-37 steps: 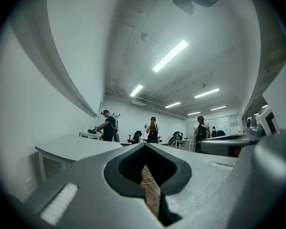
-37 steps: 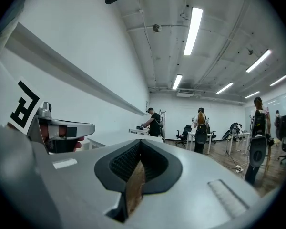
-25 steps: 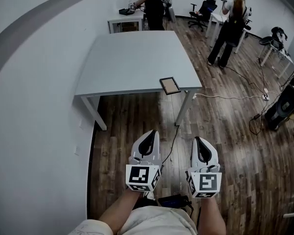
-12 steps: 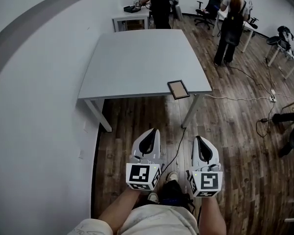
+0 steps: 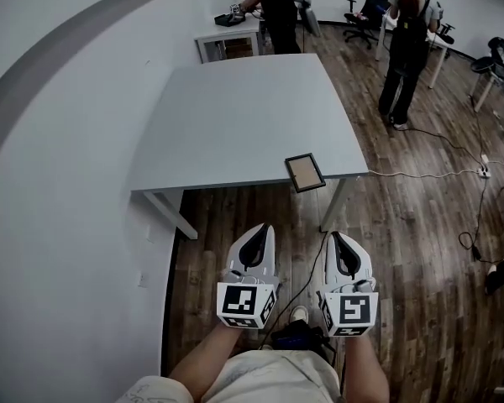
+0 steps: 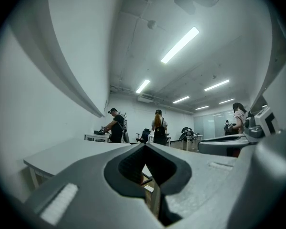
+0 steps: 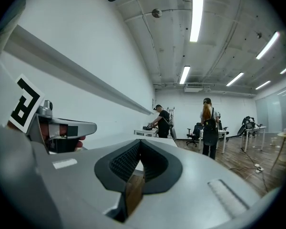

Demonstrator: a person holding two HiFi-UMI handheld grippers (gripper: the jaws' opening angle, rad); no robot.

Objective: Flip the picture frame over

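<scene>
The picture frame (image 5: 305, 172) lies flat on the table (image 5: 235, 107), right at the near right corner. Its near end seems to stick out a little past the near edge. That is the first thing that worries us. If we bump or push it the wrong way, it can slide off and drop to the floor (image 5: 386, 250). It may have glass in it, and glass can crack.

The left tongs (image 5: 258, 228) and the right tongs (image 5: 337, 236) are both clenched, tips together, with nothing between them. They hang side by side over the floor, well apart from the frame. We are not at the table yet, so the flip is not begun.

The tongs have to come apart before they get to the frame. If they go in clenched like this, they can only poke it, and a poke at that corner can send it over the edge.

The frame is thin and flat, so there is not much to grab. The tongs may slip off its rim, or lift one side and let it fall back with a bang. The end that sticks out looks like the easy place to pinch, but a weak pinch there can tip the frame down off the edge. Turning it over above the table, not above the floor, looks safer to us
</scene>
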